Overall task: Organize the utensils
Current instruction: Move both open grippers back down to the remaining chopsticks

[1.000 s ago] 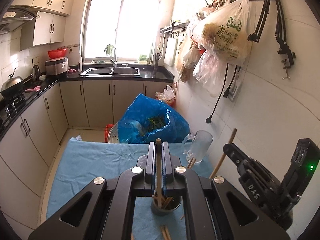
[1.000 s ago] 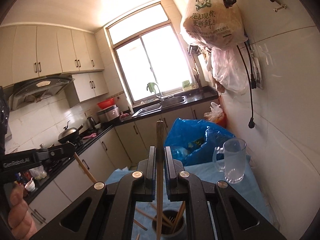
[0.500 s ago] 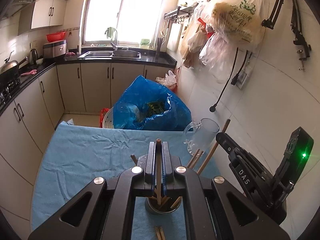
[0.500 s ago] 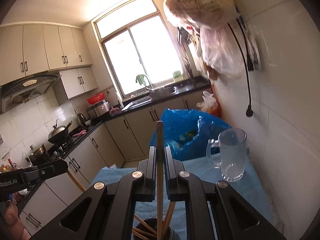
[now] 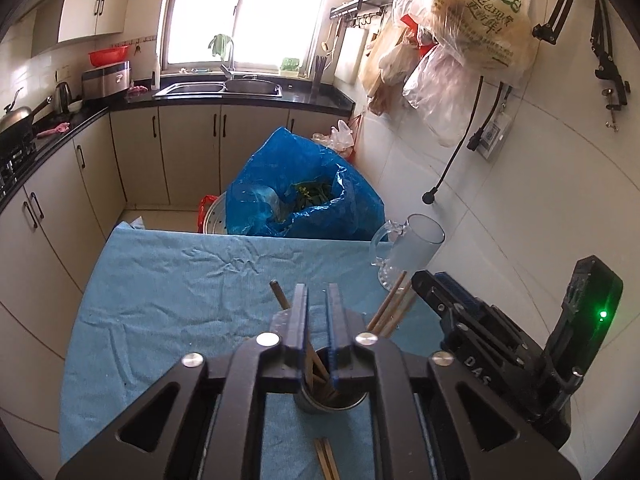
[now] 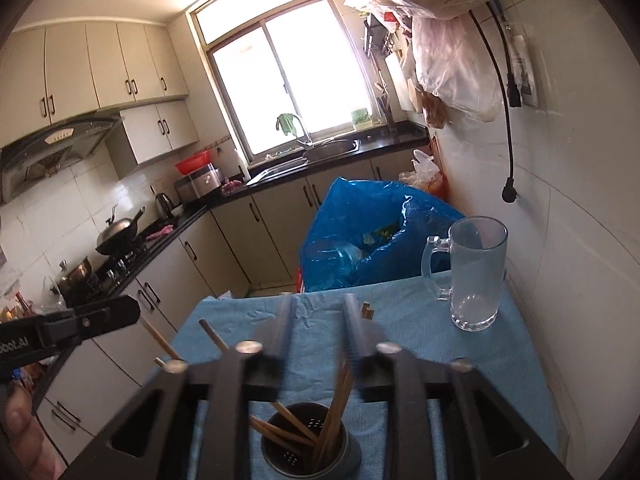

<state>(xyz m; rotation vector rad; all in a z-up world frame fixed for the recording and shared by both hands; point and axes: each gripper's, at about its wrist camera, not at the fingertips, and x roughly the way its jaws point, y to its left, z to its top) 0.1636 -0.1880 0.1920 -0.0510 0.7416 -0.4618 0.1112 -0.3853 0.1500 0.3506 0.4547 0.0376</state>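
- Left gripper (image 5: pixel 317 292): jaws parted with a narrow gap, empty, directly above the holder. A second ago they were clenched on one upright chopstick; that stick now sits in the holder.
- Right gripper (image 6: pixel 316 308): jaws spread wide and motion-blurred, grasping nothing, over the holder. Half a second ago they pinched a vertical chopstick; it has since been let go.
- Utensil holder (image 6: pixel 310 446): dark perforated metal cup on the blue cloth, near the table's near edge, directly beneath both tools; the gripper bodies hide part of its rim in each view.
- Chopsticks (image 6: pixel 334 412): wooden, standing in the holder, leaning several ways; tips fan out left and right of the left gripper's fingers (image 5: pixel 300 320) in the left wrist view.
- Loose chopstick pair (image 5: pixel 326 458): flat on the cloth just nearer than the holder, at the near edge, not yet in the cup.
- Blue cloth (image 5: pixel 168 280): wrinkled, covering the table top.
- Glass mug (image 6: pixel 476 272): clear, handled, upright, empty, at the table's far right corner beside the tiled wall, well apart from the holder.
- Blue plastic bag (image 5: pixel 304 196): open-topped, greens inside, just beyond the table's far edge.
- Plastic bags (image 5: pixel 468 20): hung on wall hooks above the right side.
- Sink (image 5: pixel 220 87): under the window on the far counter.
- Wok (image 6: pixel 118 234): on the stove at left.
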